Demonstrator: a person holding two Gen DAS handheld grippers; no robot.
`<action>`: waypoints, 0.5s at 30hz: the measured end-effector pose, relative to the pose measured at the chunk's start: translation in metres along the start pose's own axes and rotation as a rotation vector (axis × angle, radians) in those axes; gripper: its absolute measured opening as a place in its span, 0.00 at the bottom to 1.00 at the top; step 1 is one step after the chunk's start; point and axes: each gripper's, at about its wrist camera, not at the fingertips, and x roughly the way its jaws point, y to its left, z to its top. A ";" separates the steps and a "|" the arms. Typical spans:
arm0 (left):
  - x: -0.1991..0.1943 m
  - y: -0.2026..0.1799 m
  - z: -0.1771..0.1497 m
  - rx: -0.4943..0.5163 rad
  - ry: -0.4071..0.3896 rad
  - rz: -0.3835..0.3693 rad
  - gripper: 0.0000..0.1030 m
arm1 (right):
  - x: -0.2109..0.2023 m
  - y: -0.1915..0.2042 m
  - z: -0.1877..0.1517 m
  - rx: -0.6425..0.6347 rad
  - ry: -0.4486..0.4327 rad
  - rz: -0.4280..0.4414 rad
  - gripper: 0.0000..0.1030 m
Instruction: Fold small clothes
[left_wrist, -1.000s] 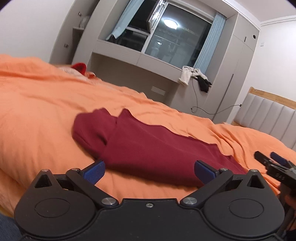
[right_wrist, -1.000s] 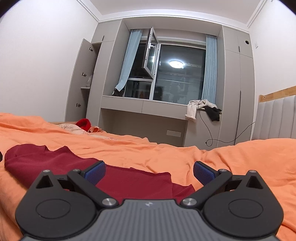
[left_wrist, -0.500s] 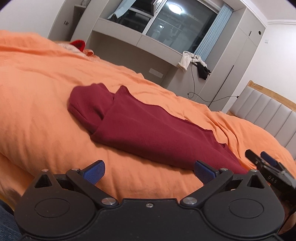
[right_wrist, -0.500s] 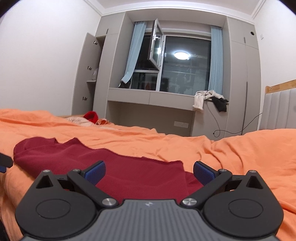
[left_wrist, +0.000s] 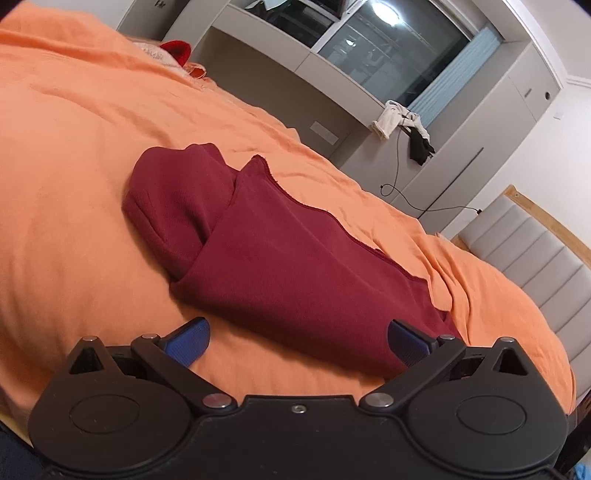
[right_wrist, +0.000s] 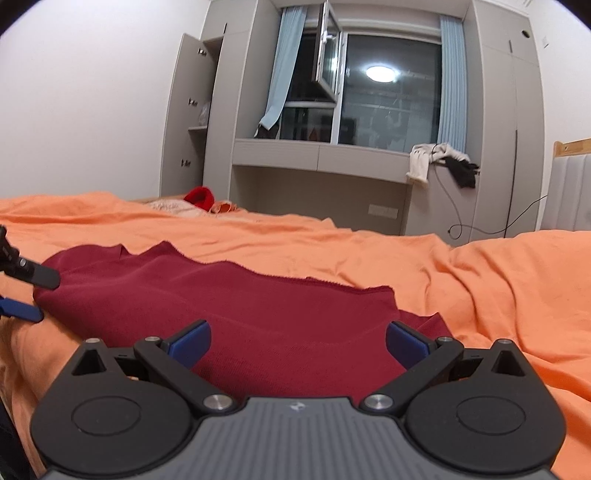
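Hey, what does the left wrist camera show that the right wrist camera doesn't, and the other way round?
Only the left wrist view shows the left gripper head-on, open over the near fold of the dark red garment, and the tucked sleeve end at its left. Only the right wrist view shows the right gripper, open over the garment, the open cabinet door and the open window sash. Both show the orange bedspread, the clothes draped on the ledge and the small red item at the bed's far side.

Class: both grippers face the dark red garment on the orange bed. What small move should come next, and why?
Probably ease both open grippers, left and right, down onto the near edge of the dark red garment and pinch it: neither holds cloth yet, and it lies partly folded on the orange bedcover.
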 end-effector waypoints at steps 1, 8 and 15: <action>0.002 0.000 0.002 -0.004 0.003 0.003 0.99 | 0.004 0.000 0.001 -0.001 0.008 0.004 1.00; 0.028 -0.002 0.027 0.010 0.038 0.048 0.99 | 0.039 0.003 0.011 0.047 0.055 -0.003 1.00; 0.053 0.006 0.054 -0.009 0.027 0.084 0.99 | 0.066 0.026 0.011 0.026 0.048 -0.045 1.00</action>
